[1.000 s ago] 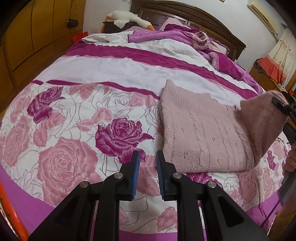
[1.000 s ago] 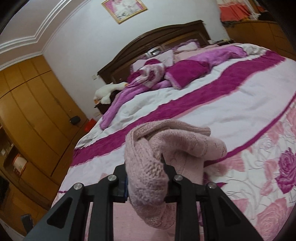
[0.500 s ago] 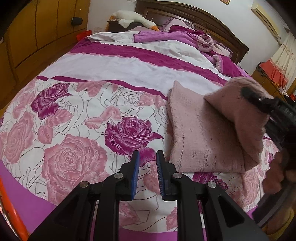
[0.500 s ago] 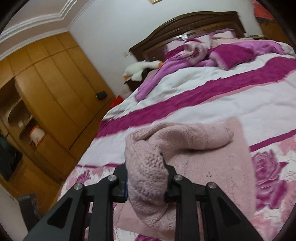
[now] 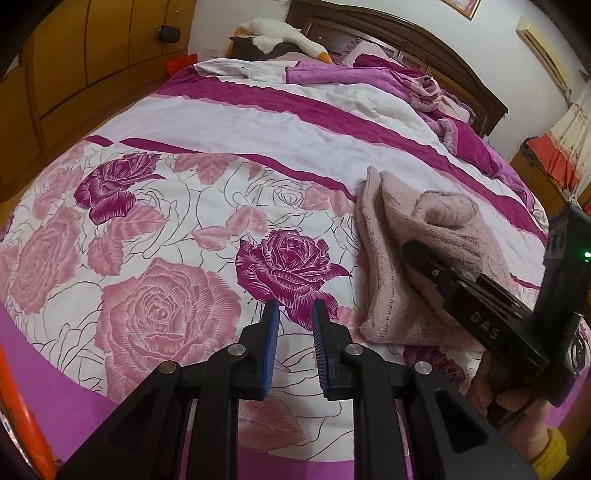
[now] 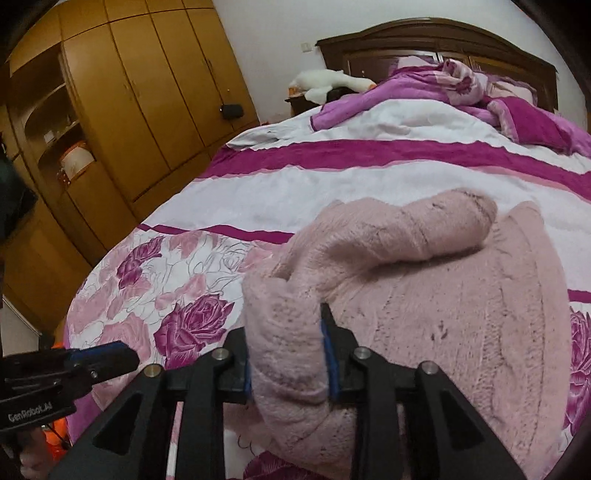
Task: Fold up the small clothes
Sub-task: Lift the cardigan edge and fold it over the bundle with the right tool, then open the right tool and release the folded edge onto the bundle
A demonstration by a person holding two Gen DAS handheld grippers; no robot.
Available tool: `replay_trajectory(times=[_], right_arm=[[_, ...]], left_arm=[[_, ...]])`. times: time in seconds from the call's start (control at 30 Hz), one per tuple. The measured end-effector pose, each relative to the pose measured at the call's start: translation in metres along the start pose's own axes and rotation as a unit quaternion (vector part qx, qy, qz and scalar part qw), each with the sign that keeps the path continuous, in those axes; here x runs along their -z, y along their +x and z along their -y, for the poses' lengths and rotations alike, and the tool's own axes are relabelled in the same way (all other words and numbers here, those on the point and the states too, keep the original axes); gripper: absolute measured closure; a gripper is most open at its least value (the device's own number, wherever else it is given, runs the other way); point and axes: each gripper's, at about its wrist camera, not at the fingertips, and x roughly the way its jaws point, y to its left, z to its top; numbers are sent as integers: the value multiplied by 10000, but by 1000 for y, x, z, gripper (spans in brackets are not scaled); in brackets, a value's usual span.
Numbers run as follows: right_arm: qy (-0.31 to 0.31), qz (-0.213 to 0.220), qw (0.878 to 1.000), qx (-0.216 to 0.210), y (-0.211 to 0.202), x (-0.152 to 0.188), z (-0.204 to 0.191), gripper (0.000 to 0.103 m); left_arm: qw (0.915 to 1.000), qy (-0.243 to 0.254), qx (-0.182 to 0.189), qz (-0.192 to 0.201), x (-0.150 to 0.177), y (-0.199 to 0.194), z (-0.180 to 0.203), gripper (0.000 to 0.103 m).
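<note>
A pink knit sweater lies folded on the rose-patterned bedspread, right of centre in the left wrist view. My right gripper has a thick bunch of the sweater between its blue pads; its jaws are opening, and the knit still fills the gap. A rolled sleeve lies across the sweater's body. In the left wrist view the right gripper rests low on the sweater. My left gripper is shut with nothing in it, hovering over the bedspread just left of the sweater, and the left gripper also shows at the right wrist view's left edge.
A crumpled purple blanket and a white goose plush lie by the dark wooden headboard. Wooden wardrobes line the left wall. The bed's near edge runs below my grippers. A hand holds the right gripper.
The right gripper swung leftwards and down, carrying the sweater's lifted side over onto its body. Its jaws look slightly wider now. The left gripper has barely shifted.
</note>
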Motion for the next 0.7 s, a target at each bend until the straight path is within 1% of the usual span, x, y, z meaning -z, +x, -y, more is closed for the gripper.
replay_trajectory(times=[0.07,0.13,0.27,0.37,0.47,0.57,0.63,0.7], right_arm=[[88,-3,9998,-176,-7,0,2,58],[170,-33,9993,-325,-16,1,3,54],[289,85,9974,-655,-49,5,8,51],[441,299,9959,-736,-74,6,18,50],[573,619,9950,-540,-97,3,35,48],[670,910,9936,-23,-112,-1,55,44],[870,982,9909,286,-114,-4,73,44],[1038,1006,9884,456,-116,-5,89,43]], left_arm=[[10000,31,18,6,-1,-1,2,103],[9999,79,104,26,-3,-3,5,103],[9995,255,144,102,-9,-7,16,103],[9988,404,232,146,-15,-11,28,103],[9973,591,385,191,-25,-15,44,103],[9943,830,625,231,-37,-14,64,103],[9922,977,740,239,-45,-11,78,103],[9891,1156,871,257,-56,-3,93,103]])
